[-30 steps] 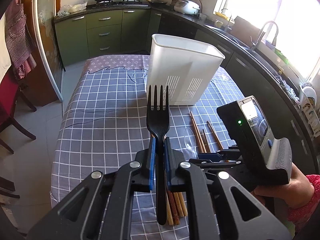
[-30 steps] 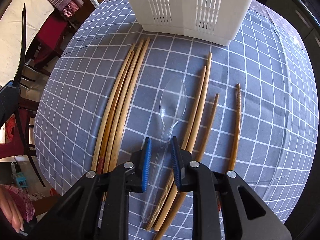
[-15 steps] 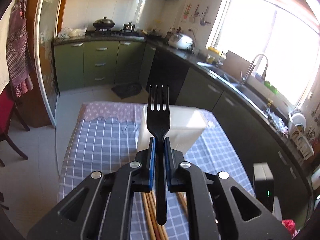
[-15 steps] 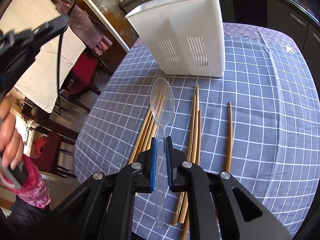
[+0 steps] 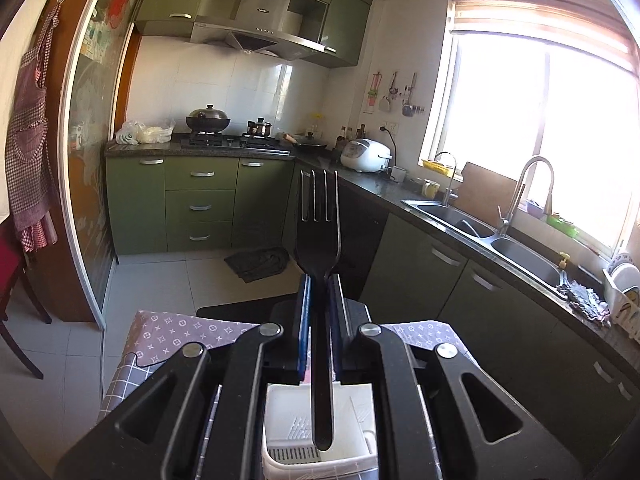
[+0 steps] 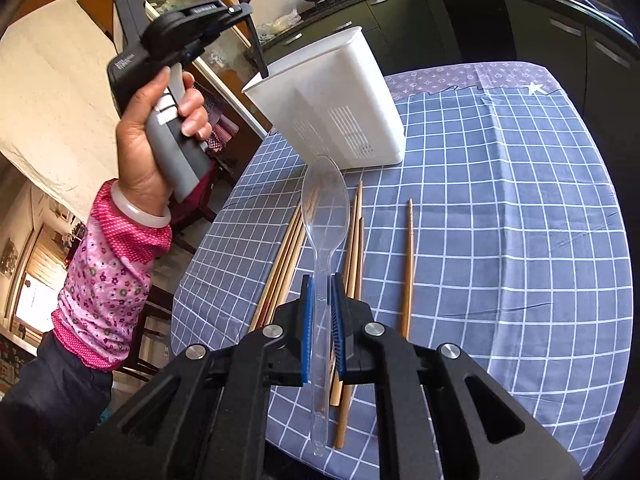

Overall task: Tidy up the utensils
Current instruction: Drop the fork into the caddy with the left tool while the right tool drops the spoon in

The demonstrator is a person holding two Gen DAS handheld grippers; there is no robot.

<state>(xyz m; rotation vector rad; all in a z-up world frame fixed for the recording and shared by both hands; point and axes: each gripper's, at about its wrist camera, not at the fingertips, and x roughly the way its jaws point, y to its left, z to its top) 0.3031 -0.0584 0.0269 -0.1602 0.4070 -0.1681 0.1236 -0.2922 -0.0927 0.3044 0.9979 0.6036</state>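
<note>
Fork (image 5: 318, 240) clamped upright between the blue pads of the left gripper (image 5: 319, 312): tines up toward the kitchen, handle end hanging down over the open top of the white utensil holder (image 5: 352, 456). That wrist view shows only a slice of the holder's inside, a slotted floor and what looks like a divider wall, so which compartment the handle hangs over is hard to say. Only the right wrist view gives the outside: the left hand (image 6: 160, 132) grips its tool high beside the holder (image 6: 340, 112), with the fork's handle tip (image 6: 262, 70) at the rim's near corner, possibly just inside it. The holder stands on the grey checked tablecloth (image 6: 500, 220). The right gripper (image 6: 322, 320) is closed on the neck of a clear plastic spoon (image 6: 324, 208), bowl forward and raised above the cloth. Wooden chopsticks (image 6: 408, 264) lie on the cloth below, one apart to the right, the others bunched and partly hidden behind the spoon and fingers, so their count is unclear.
</note>
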